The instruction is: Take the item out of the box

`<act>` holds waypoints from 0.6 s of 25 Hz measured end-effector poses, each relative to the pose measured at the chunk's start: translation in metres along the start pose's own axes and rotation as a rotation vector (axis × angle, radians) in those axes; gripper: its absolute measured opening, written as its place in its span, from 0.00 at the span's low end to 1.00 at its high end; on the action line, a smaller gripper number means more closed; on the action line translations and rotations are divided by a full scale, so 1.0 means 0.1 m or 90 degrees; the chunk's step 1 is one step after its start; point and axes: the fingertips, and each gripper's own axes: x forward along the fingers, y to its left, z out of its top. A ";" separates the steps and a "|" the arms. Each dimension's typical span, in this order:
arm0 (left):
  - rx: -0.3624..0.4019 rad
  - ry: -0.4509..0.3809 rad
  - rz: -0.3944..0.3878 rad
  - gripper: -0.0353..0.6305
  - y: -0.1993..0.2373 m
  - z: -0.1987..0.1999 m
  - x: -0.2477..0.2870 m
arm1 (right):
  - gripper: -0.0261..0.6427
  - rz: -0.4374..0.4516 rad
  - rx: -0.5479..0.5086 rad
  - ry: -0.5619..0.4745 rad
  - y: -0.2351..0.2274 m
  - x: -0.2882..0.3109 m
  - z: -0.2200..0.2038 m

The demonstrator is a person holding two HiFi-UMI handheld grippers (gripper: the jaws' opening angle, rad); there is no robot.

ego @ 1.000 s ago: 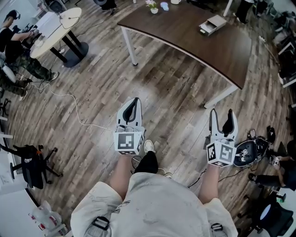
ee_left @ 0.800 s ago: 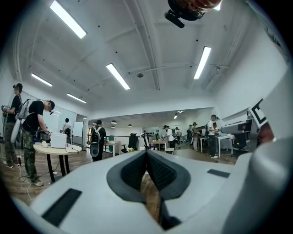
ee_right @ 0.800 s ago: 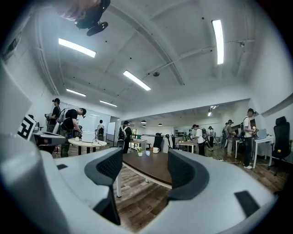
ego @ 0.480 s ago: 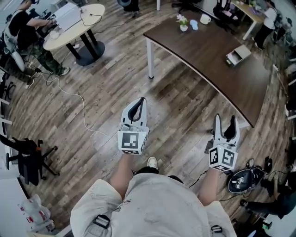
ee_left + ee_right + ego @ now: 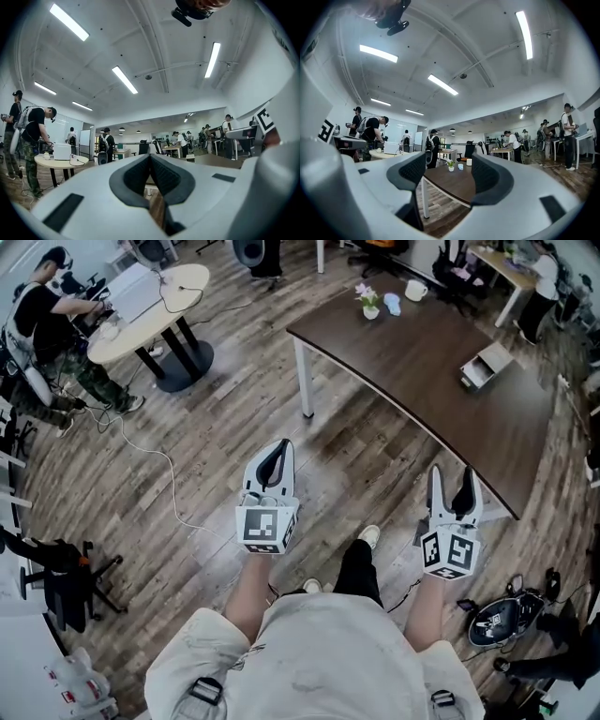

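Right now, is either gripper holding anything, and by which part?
Nothing is held. The left gripper is shut with nothing between its jaws; the right gripper is open and empty. The box sits on the table ahead.

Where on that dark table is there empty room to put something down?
The table is bare across its wide middle, between the small plant and the box, and along the near curved edge. Its far end is crowded: that plant, a blue item and a mug cluster there.

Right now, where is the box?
In the head view the box sits on the dark table, upper right, ahead of the right gripper, far from the potted plant.
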 end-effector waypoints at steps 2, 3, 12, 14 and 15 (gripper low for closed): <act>0.008 -0.005 -0.007 0.06 -0.10 0.03 0.23 | 0.49 -0.007 0.006 -0.008 -0.18 0.16 -0.03; 0.014 -0.008 -0.012 0.06 -0.15 0.05 0.36 | 0.49 -0.013 0.011 -0.012 -0.28 0.25 -0.04; 0.021 -0.021 -0.074 0.06 -0.86 0.25 1.85 | 0.49 -0.067 0.025 -0.023 -1.46 1.03 -0.02; 0.023 -0.012 -0.093 0.06 -1.05 0.23 2.14 | 0.49 -0.081 0.029 -0.015 -1.73 1.14 -0.06; 0.022 -0.009 -0.102 0.06 -1.15 0.22 2.29 | 0.49 -0.087 0.029 -0.012 -1.86 1.20 -0.08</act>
